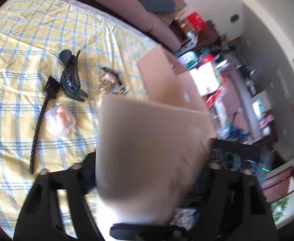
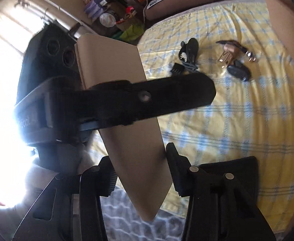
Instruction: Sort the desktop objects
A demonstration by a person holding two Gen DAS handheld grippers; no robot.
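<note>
Cardboard fills the middle of the left wrist view: a blurred flap (image 1: pixel 153 140) of a brown box (image 1: pixel 163 80) stands between the fingers of the left gripper (image 1: pixel 147 172), which are spread wide, with no pad seen pressing on it. Beyond lies a yellow and blue checked cloth (image 1: pixel 26 60). On it rest a long black comb (image 1: pixel 40 120), a black hair claw (image 1: pixel 70 78), a small clear case (image 1: pixel 59 119) with something pink inside, and a tan clip (image 1: pixel 106 82) beside small metal pieces. The comb's toothed head nearly touches the claw; the clear case lies just right of the comb's handle. A mauve sofa (image 1: pixel 127 6) with a dark oblong object on it runs behind the cloth. No writing can be read in this view.

From the right wrist, the same flap (image 2: pixel 127 120) runs down between the fingers of the right gripper (image 2: pixel 141 172); they stand partly apart and the right one sits against the card, but whether they pinch it I cannot tell. One finger of the left gripper (image 2: pixel 157 98) crosses over the flap. Its body bears pale lettering, too washed out to read surely. The claw (image 2: pixel 189 50) and tan clip (image 2: pixel 229 56) lie further back on the cloth (image 2: pixel 247 120).
</note>
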